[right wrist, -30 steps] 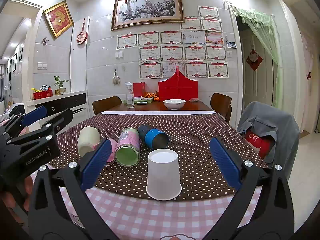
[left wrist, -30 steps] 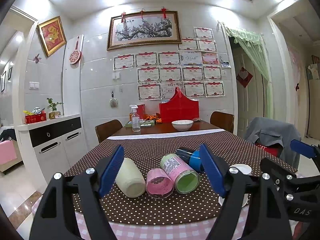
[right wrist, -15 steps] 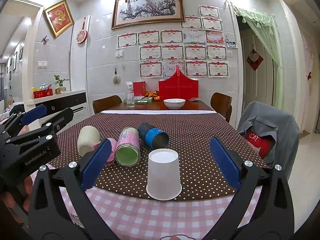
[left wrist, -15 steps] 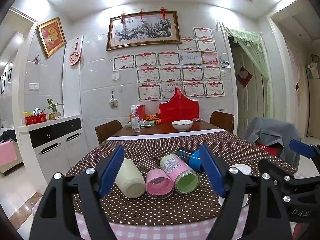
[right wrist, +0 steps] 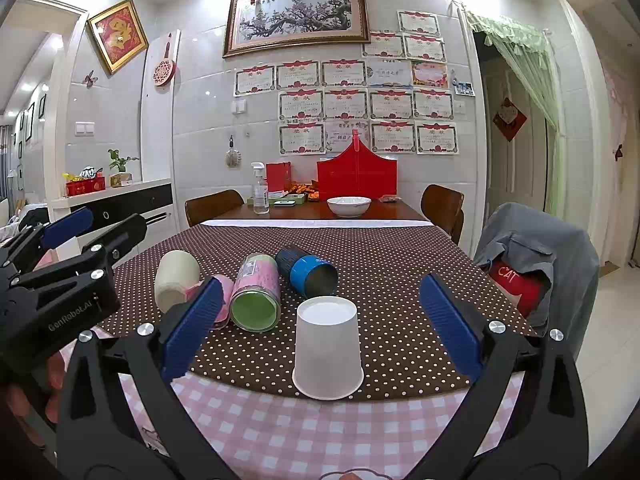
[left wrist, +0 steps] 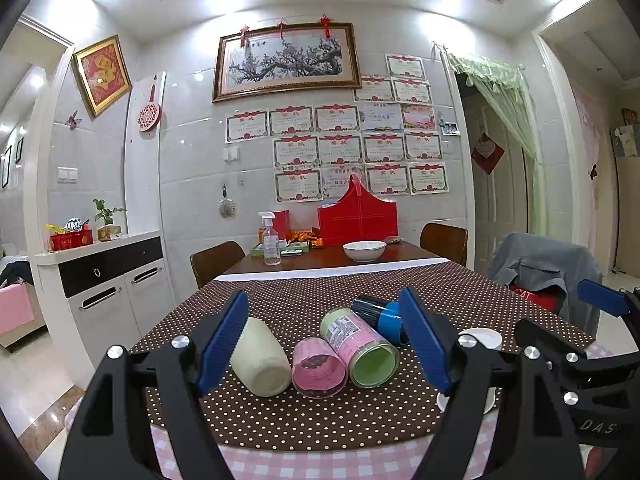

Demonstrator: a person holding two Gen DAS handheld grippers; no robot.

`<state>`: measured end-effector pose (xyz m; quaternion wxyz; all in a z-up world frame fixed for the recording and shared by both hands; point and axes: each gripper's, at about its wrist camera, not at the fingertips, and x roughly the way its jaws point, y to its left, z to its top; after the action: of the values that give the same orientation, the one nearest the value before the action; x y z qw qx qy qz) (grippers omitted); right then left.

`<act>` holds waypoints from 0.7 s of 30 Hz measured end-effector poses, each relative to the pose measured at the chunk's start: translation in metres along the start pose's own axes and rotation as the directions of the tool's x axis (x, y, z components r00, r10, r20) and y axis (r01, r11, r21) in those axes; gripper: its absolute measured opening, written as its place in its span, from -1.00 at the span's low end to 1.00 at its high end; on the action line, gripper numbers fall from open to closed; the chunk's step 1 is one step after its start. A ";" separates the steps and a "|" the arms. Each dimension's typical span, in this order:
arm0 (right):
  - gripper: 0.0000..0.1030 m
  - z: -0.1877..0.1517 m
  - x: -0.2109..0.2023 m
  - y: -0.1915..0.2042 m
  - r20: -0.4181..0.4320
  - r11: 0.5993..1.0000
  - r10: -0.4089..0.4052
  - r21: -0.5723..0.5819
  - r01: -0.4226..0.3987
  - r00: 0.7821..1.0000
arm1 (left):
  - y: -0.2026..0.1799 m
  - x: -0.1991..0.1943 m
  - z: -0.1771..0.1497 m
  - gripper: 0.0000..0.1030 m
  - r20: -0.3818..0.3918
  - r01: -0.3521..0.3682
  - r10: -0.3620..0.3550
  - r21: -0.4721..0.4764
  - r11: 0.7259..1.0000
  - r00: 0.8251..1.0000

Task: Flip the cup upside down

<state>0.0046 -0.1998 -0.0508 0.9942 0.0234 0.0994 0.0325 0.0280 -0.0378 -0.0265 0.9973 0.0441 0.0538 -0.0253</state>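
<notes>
A white paper cup (right wrist: 328,350) stands upside down on the brown dotted cloth (right wrist: 400,280), near the table's front edge. My right gripper (right wrist: 320,326) is open and empty, its blue pads (right wrist: 448,324) on either side of the cup and apart from it. In the left wrist view only part of the white cup (left wrist: 482,338) shows behind the right finger. My left gripper (left wrist: 328,340) is open and empty, facing four cups lying on their sides: cream (left wrist: 260,360), pink (left wrist: 318,368), green-and-pink (left wrist: 362,346) and blue (left wrist: 380,314).
The lying cups also show in the right wrist view: cream (right wrist: 176,276), green-and-pink (right wrist: 258,292), blue (right wrist: 310,272). A white bowl (right wrist: 349,206), a spray bottle (right wrist: 260,190) and a red box (right wrist: 356,176) stand at the table's far end. A grey-draped chair (right wrist: 536,264) is on the right.
</notes>
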 end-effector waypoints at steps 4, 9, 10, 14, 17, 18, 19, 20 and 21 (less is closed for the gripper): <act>0.88 0.000 0.000 -0.001 -0.001 1.000 -0.001 0.001 0.001 1.000 | -0.001 0.000 0.000 0.48 0.000 0.000 0.000 0.001 1.000 1.000; 0.88 0.000 0.000 -0.001 -0.002 1.000 -0.001 0.001 0.001 1.000 | -0.002 0.000 0.001 0.48 -0.001 0.002 -0.002 0.003 1.000 1.000; 0.88 -0.001 0.000 -0.001 -0.003 1.000 0.000 0.002 0.000 1.000 | -0.002 0.000 0.001 0.48 -0.001 0.002 -0.002 0.003 1.000 1.000; 0.88 -0.001 0.000 -0.002 -0.002 1.000 0.000 0.003 0.000 1.000 | -0.003 0.000 0.000 0.48 -0.001 0.002 -0.002 0.003 1.000 1.000; 0.88 -0.001 0.000 -0.003 -0.002 1.000 0.000 0.003 0.000 1.000 | -0.002 0.000 0.000 0.48 -0.001 0.003 -0.003 0.004 1.000 1.000; 0.88 -0.001 0.000 -0.003 -0.003 1.000 0.000 0.002 0.000 1.000 | -0.002 0.000 0.000 0.48 -0.001 0.003 -0.003 0.004 1.000 1.000; 0.88 -0.001 0.000 -0.002 -0.004 1.000 0.000 0.002 0.000 1.000 | -0.002 0.000 0.001 0.48 -0.001 0.002 -0.002 0.003 1.000 1.000; 0.88 -0.001 0.000 -0.002 -0.003 1.000 0.000 0.002 0.000 1.000 | -0.002 0.000 0.001 0.48 -0.001 0.003 -0.003 0.004 1.000 1.000; 0.88 -0.001 0.000 -0.002 -0.003 1.000 0.000 0.002 0.000 1.000 | -0.002 0.000 0.001 0.48 -0.002 0.003 -0.003 0.004 1.000 1.000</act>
<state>0.0043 -0.2023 -0.0517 0.9941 0.0244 0.1010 0.0326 0.0282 -0.0401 -0.0262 0.9971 0.0459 0.0546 -0.0271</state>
